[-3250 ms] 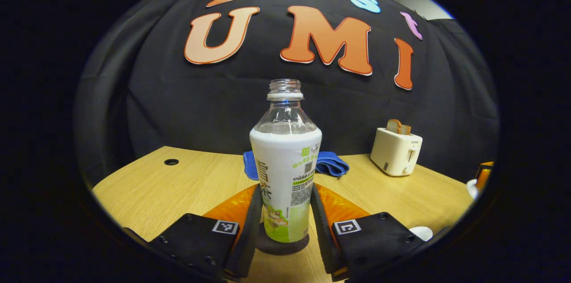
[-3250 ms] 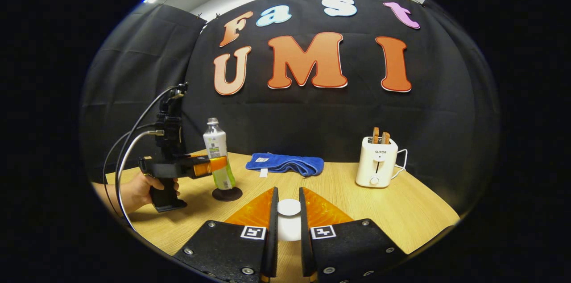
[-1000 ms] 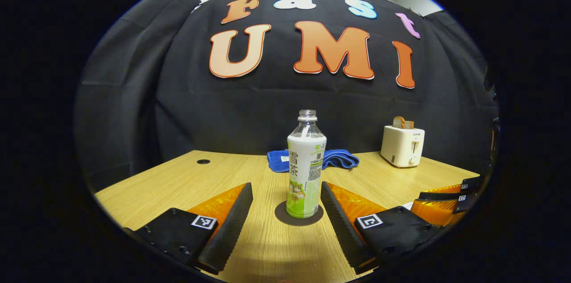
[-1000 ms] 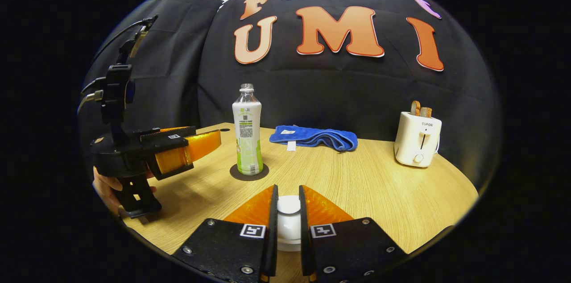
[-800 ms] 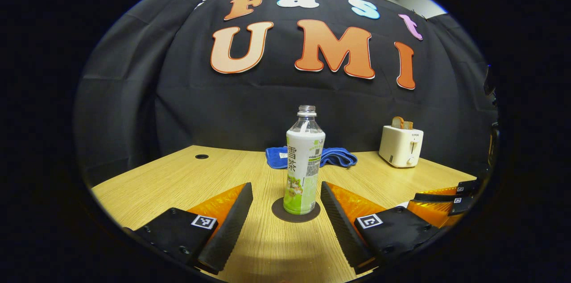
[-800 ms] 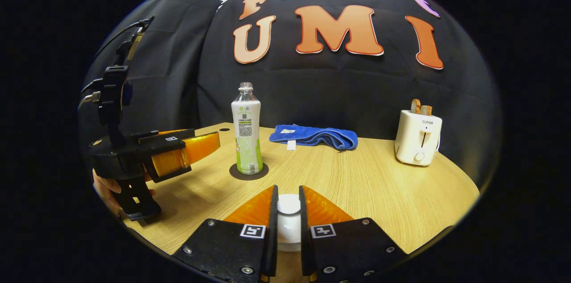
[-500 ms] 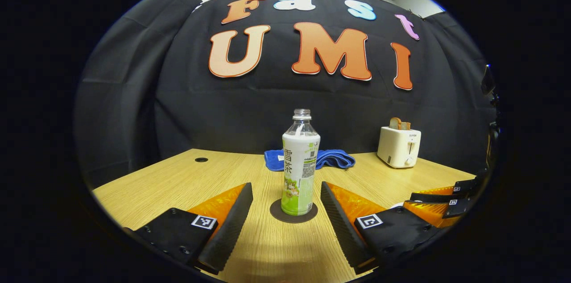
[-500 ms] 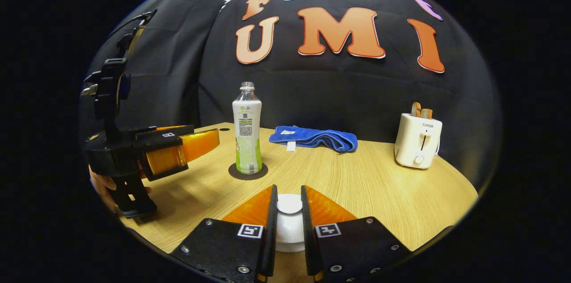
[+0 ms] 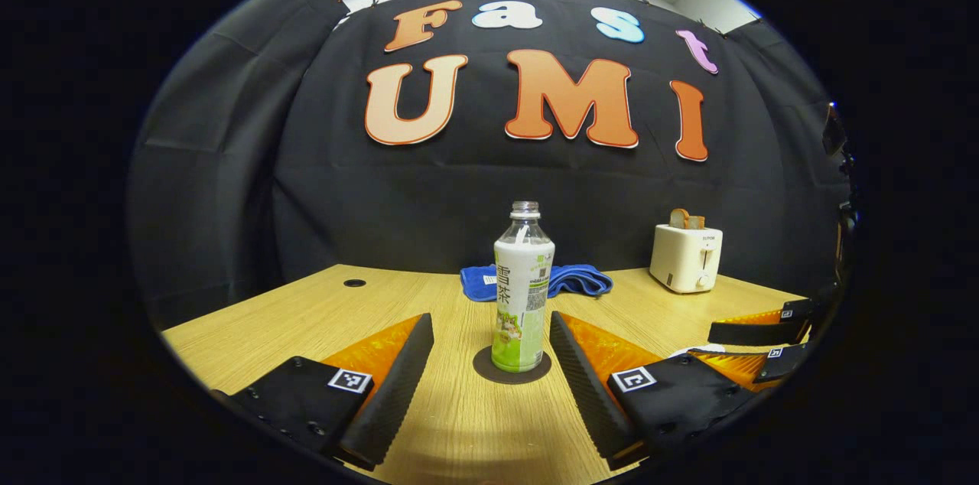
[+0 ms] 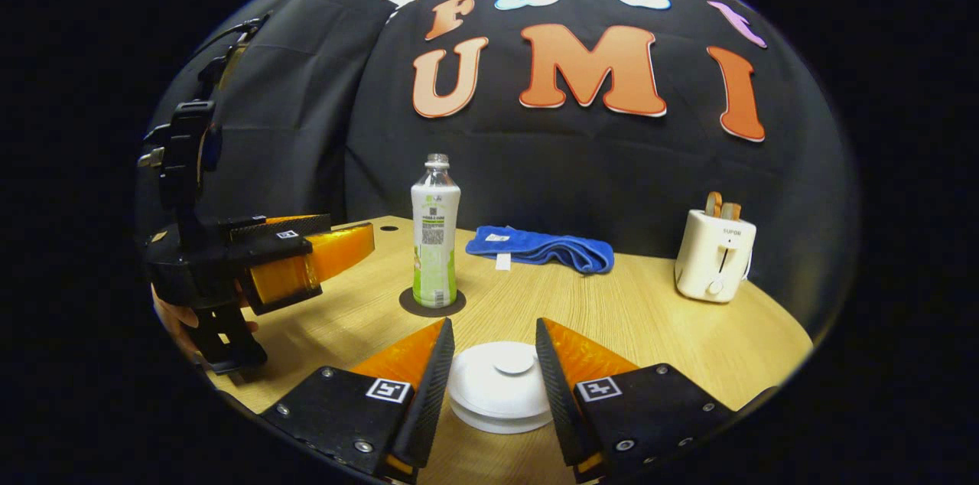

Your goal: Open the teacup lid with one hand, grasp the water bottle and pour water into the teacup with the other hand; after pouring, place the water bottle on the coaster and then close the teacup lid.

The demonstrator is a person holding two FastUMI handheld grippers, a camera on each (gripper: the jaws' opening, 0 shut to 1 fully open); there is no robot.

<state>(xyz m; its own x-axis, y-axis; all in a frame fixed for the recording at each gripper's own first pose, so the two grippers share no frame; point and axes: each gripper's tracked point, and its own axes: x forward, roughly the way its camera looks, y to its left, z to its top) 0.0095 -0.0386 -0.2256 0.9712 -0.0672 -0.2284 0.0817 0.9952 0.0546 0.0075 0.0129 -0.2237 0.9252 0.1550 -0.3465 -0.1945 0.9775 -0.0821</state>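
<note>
Right gripper (image 10: 489, 343) spread apart, astride the round, smooth white teacup lid (image 10: 501, 384) without touching. Left gripper (image 9: 489, 332) likewise parted; just ahead between its ribbed fingers (image 9: 398, 378), the capless plastic water bottle (image 9: 522, 294) stands upright on a dark round coaster (image 9: 511, 366), on the wood-grain table (image 9: 306, 317).

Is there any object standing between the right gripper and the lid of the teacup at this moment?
No, nothing visible does. In the right gripper view the right gripper is open, and the teacup lid lies directly between its fingers, which stand apart from the knob. The water bottle stands farther back on its coaster, off that path.
</note>
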